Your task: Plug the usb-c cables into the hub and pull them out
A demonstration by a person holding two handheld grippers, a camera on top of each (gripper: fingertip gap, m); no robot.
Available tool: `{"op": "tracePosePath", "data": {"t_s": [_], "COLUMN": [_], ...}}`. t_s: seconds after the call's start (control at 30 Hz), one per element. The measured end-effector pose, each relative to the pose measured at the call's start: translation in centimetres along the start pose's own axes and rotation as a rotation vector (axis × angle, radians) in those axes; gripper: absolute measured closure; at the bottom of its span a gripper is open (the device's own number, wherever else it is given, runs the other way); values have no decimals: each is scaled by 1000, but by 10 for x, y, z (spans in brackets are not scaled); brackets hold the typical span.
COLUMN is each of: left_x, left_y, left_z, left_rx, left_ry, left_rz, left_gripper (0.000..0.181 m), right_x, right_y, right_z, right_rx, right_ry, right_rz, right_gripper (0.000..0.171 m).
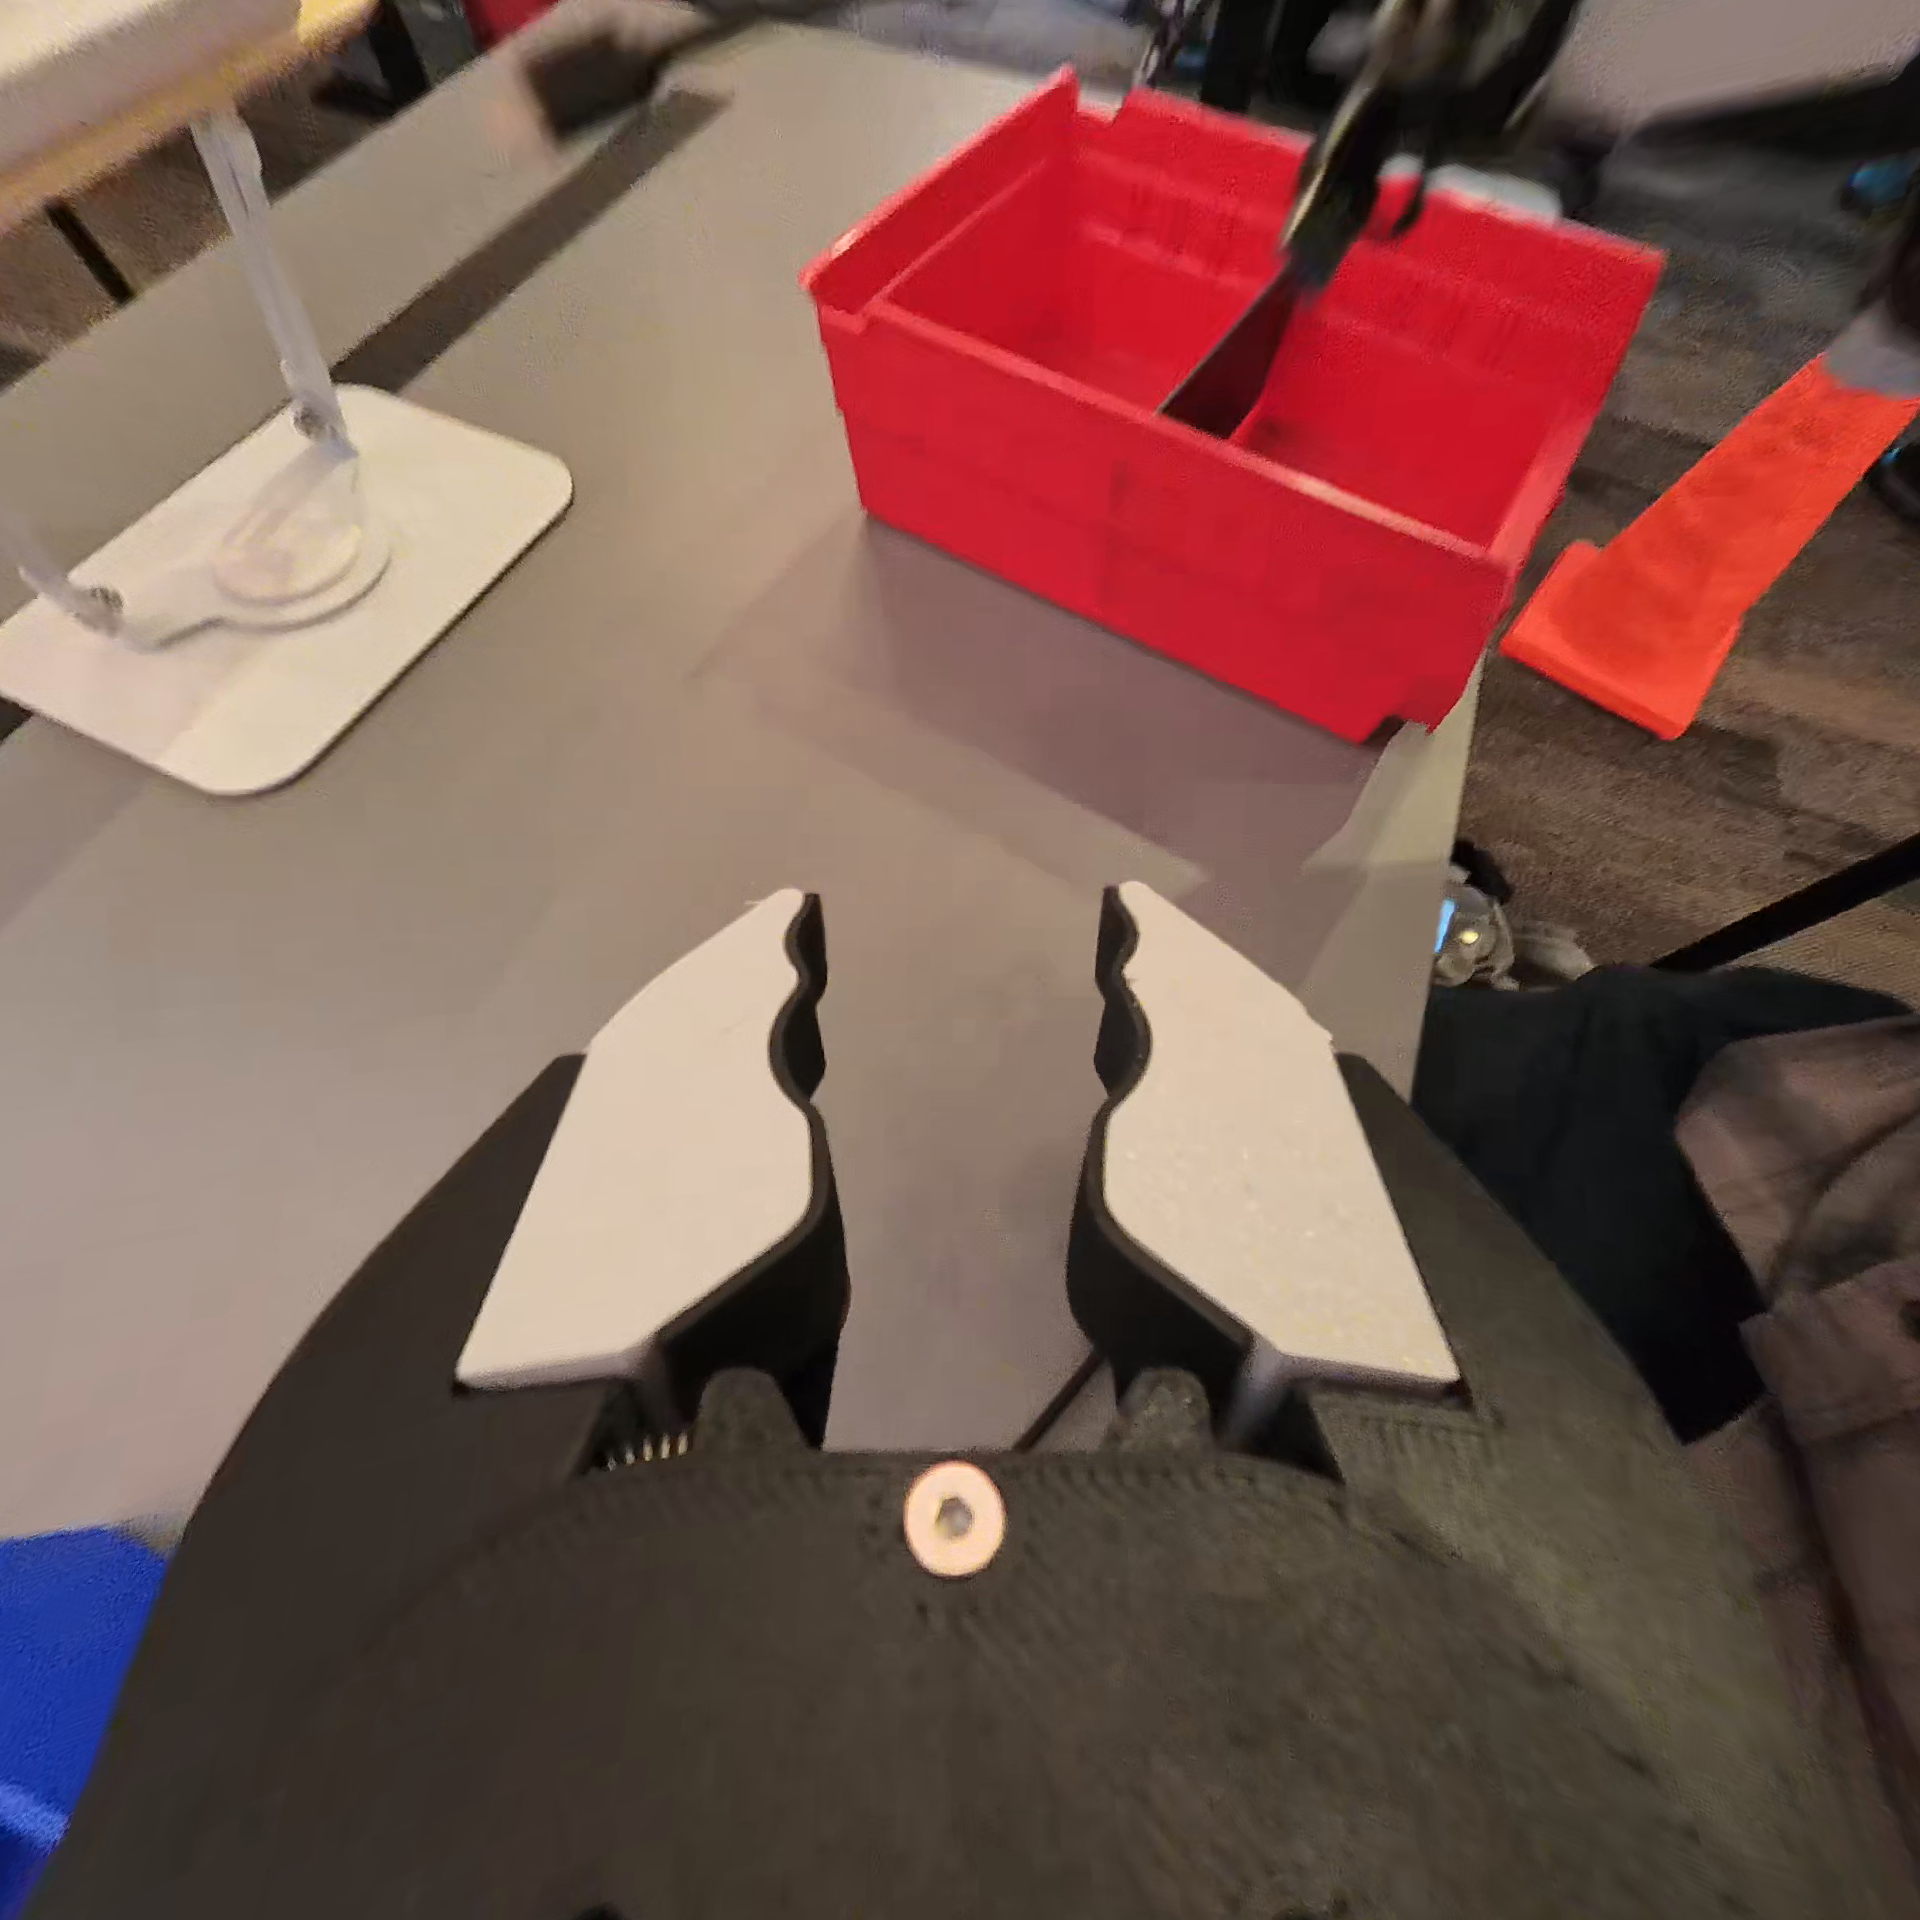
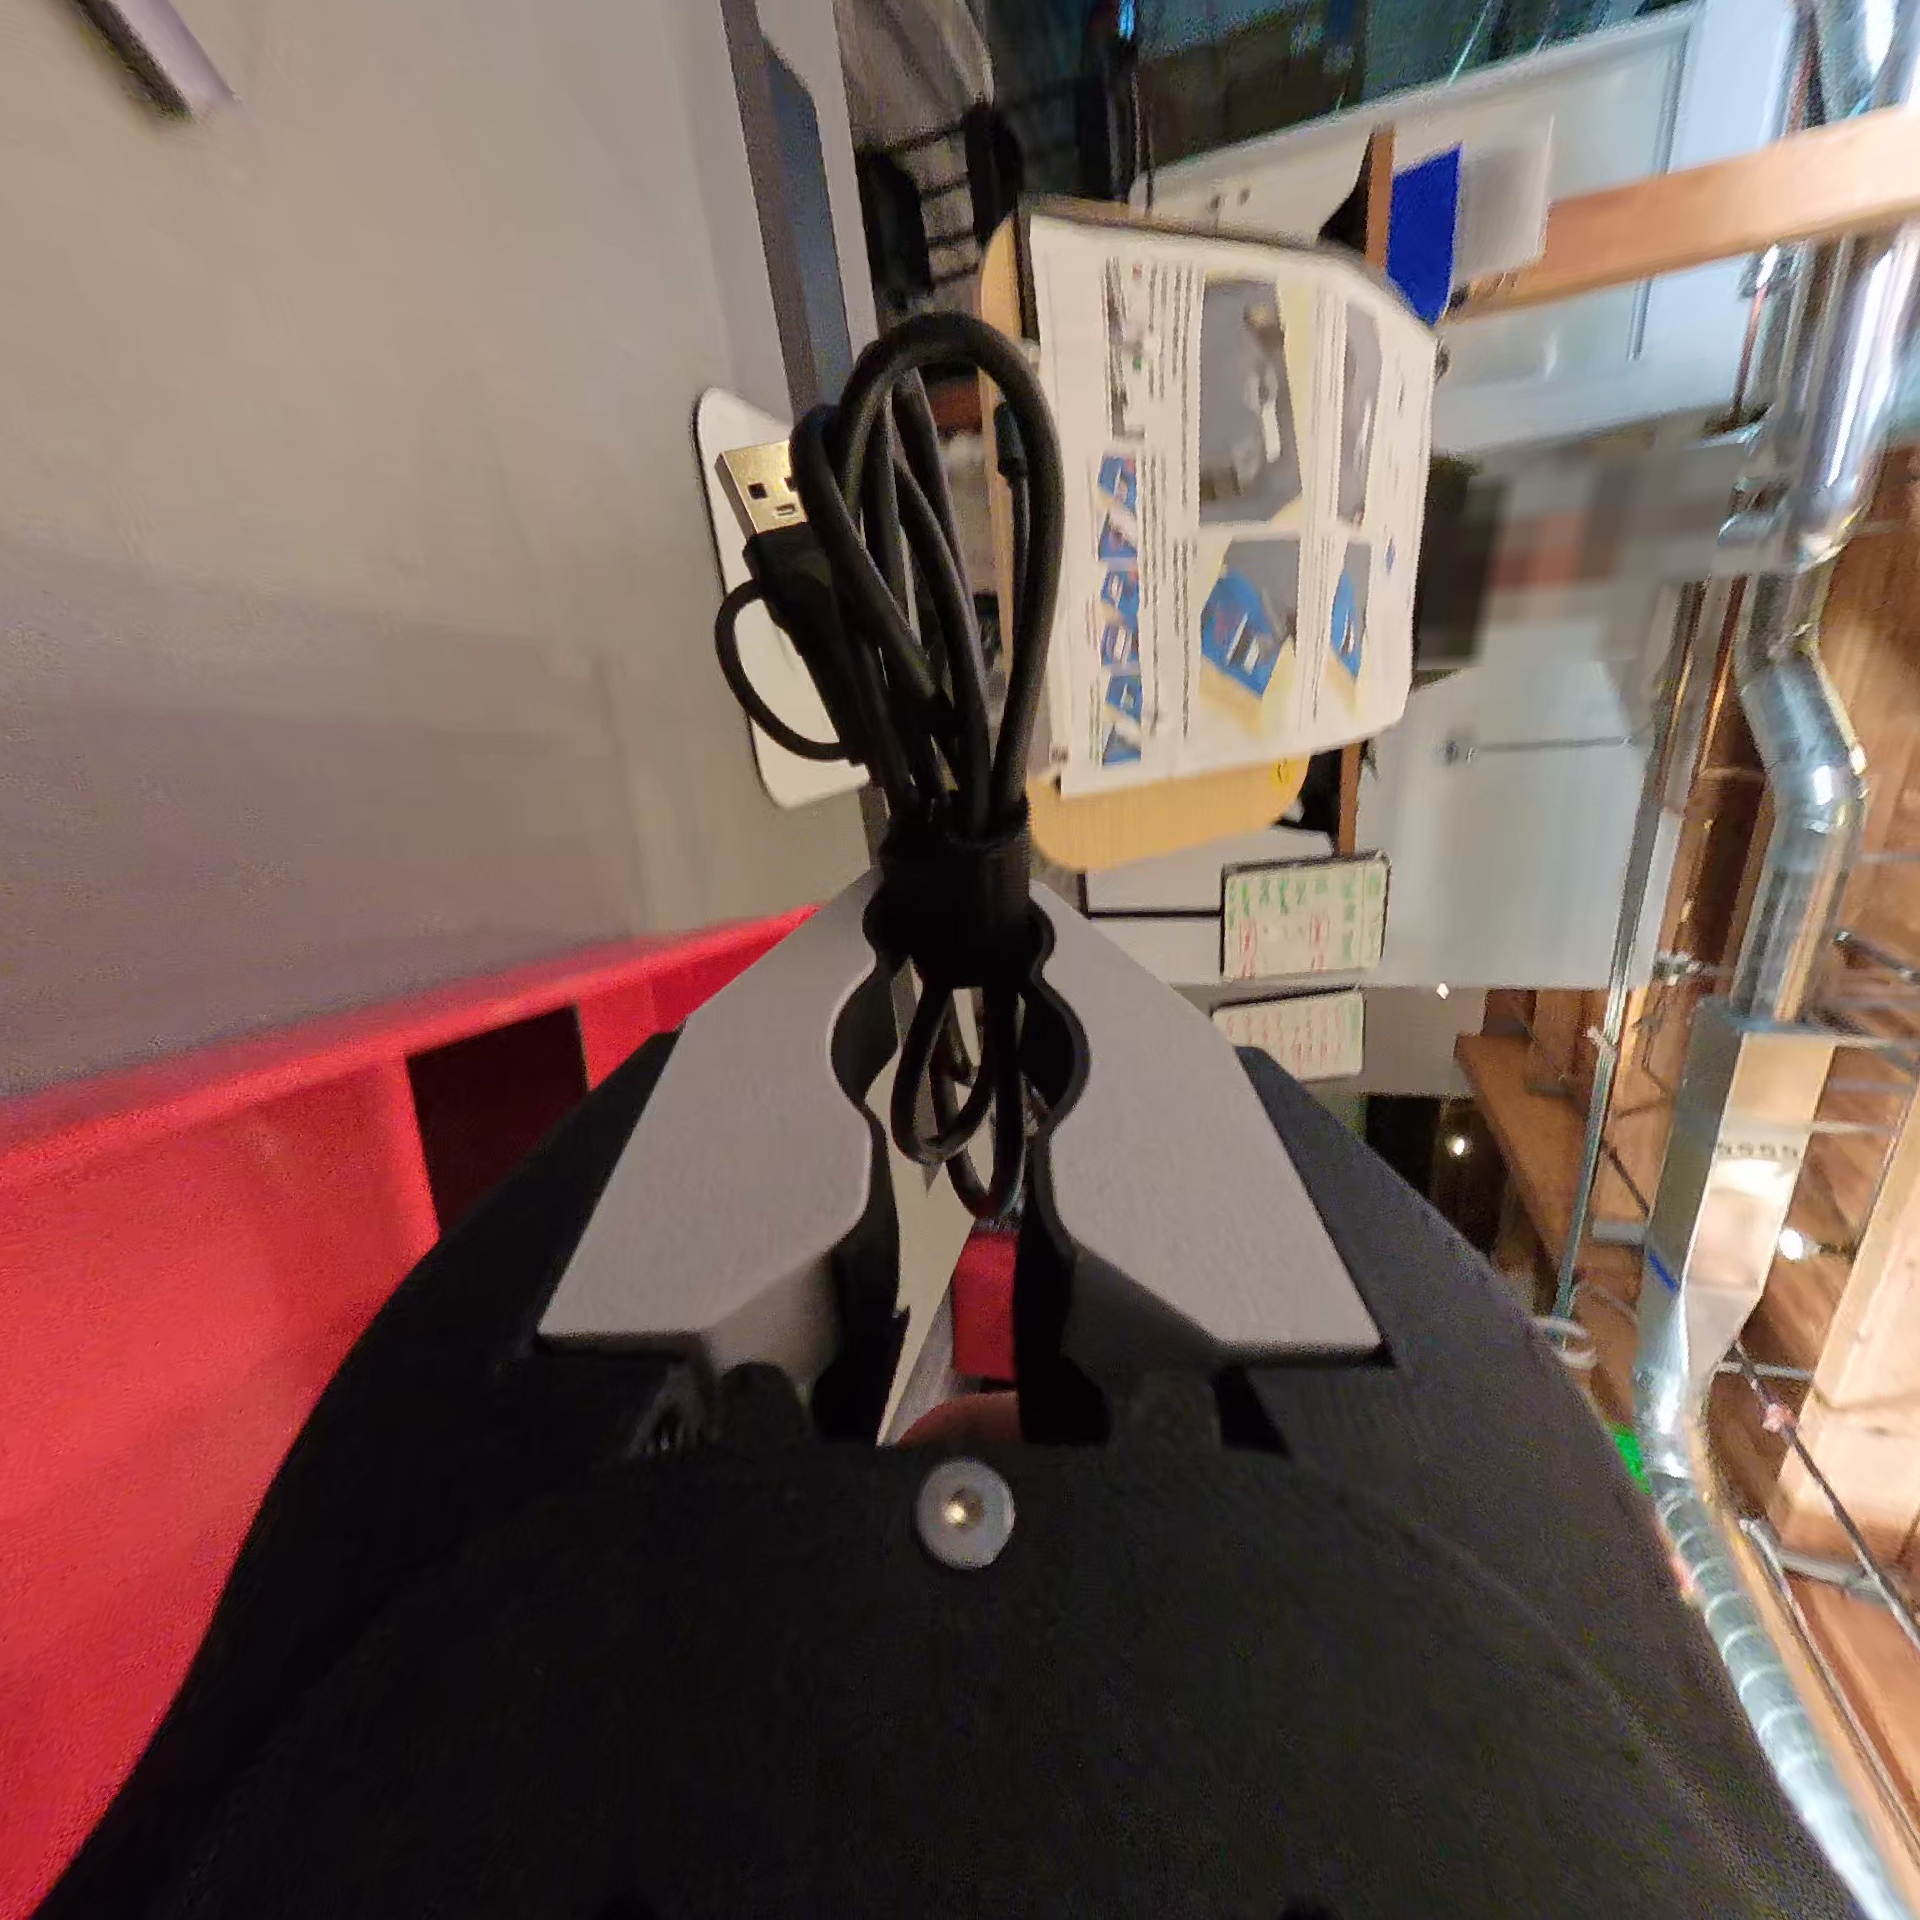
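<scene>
My right gripper (image 2: 956, 914) is shut on a coiled black cable bundle (image 2: 935, 582) held by a black strap, with a silver USB plug (image 2: 758, 488) sticking out at the left. It hangs above the red bin (image 2: 208, 1195). In the left wrist view the right gripper with the cable (image 1: 1351, 177) is blurred above the red bin (image 1: 1174, 520). My left gripper (image 1: 961, 925) is open and empty, low over the grey table (image 1: 623, 831). No hub is in view.
The red bin has a black divider (image 1: 1236, 353) and stands at the table's right edge. A white stand base (image 1: 281, 592) with a clear arm sits at the left. An orange part (image 1: 1704, 540) lies on the floor. A blue object (image 1: 62, 1683) is at lower left. The gap from one gripper's tips to the other's is roughly 20 cm.
</scene>
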State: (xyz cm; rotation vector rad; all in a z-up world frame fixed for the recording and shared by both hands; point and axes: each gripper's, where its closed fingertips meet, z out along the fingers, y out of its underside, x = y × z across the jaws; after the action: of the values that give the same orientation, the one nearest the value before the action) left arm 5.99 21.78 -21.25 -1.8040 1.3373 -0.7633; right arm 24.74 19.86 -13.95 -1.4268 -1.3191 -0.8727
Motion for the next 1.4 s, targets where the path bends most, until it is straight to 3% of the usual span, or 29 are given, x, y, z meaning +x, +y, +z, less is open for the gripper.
{"op": "tracePosePath", "data": {"t_s": [0.27,0.43,0.63,0.97,1.1,1.23,1.4], "left_x": [26,44,45,53,53,52,49], "left_y": [48,82,105,115,114,113,125], "left_z": [5,11,21,33,35,35,38], "left_rx": [-144,-257,-345,-401,-400,-400,-446], "left_ry": [58,67,21,4,0,-4,-21], "left_rz": [77,182,255,239,228,220,234], "left_gripper": [127,124,122,122,122,122,123], "right_x": [-15,-48,-105,-157,-164,-165,-152], "right_y": [85,109,150,221,230,216,206], "right_z": [-85,-115,-89,-42,-34,-43,-63], "right_rx": [-137,-127,-300,-634,-639,-566,-530], "right_ry": [-218,-429,-586,-583,-606,-714,-765], "right_rz": [93,178,161,83,77,179,224], "right_gripper": [155,155,154,151,140,94,92]}}
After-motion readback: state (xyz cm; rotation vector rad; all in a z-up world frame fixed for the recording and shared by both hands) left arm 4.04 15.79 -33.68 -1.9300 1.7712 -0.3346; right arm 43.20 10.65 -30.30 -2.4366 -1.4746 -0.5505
